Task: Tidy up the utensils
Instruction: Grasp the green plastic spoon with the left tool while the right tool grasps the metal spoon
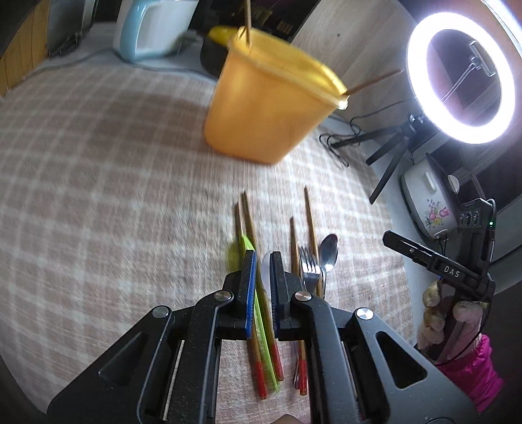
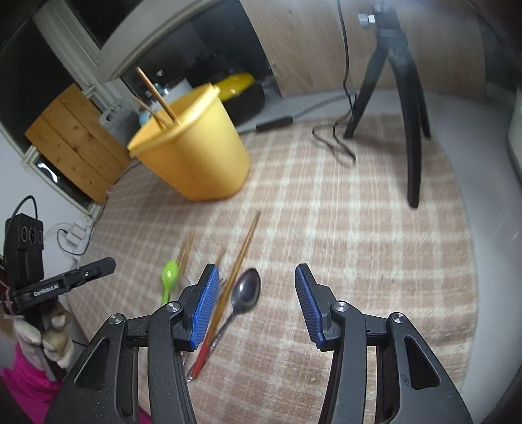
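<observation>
A yellow tub [image 1: 267,98] stands on the checked cloth with two chopsticks [image 2: 156,98] in it; it also shows in the right wrist view [image 2: 195,153]. Several red-tipped chopsticks [image 1: 249,225], a green plastic spoon [image 1: 248,244], a white spoon [image 1: 266,270], a fork [image 1: 310,265] and a metal spoon [image 1: 328,251] lie in a row. My left gripper [image 1: 262,264] hovers over the white and green spoons, jaws narrowly apart, nothing gripped. My right gripper [image 2: 257,283] is wide open above the metal spoon [image 2: 246,290] and a chopstick [image 2: 243,248]. The green spoon [image 2: 169,277] lies to its left.
A lit ring light [image 1: 460,78] on a black tripod [image 2: 404,107] stands at the cloth's far right, with a loose cable [image 2: 332,140]. A floral white pot [image 1: 427,202] sits beyond the edge. A blue-white appliance [image 1: 146,29] and wooden boards [image 2: 75,140] are at the back.
</observation>
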Demonstrator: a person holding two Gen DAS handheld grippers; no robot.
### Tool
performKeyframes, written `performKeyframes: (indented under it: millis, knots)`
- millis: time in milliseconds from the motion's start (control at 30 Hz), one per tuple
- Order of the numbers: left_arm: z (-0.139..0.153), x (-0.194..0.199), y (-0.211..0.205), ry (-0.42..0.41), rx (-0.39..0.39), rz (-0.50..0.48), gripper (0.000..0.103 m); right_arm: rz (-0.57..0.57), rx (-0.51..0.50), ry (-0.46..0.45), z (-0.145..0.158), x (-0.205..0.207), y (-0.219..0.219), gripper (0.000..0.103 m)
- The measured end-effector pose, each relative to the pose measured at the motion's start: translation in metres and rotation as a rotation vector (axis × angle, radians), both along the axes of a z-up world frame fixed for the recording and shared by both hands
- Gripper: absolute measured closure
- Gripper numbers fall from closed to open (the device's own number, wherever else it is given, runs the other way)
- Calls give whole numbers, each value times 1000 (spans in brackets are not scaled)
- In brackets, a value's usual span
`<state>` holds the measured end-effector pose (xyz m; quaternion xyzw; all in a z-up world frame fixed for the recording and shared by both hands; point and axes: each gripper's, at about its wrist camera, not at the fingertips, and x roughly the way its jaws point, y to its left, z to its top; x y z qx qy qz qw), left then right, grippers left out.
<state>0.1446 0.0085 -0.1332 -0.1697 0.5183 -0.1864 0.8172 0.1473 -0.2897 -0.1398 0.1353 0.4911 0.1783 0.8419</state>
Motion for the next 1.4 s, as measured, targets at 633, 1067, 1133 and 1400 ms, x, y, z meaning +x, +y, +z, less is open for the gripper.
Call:
performKeyframes:
  millis: [633,1067,1133,1400]
  knots:
    - [-52,26,-30,100,41,-18,96,5,43,105,-56,16,19,56]
    - [-59,35,-33,82,68,-1,96,39,-51,82,-56,21,47,76]
    - [-59,34,-33,75,76,-3,96,39,-100,73,-56,20,52,84]
    - [-56,35,-33,32,95,1,101,59,-130,59,-53,19,58,99]
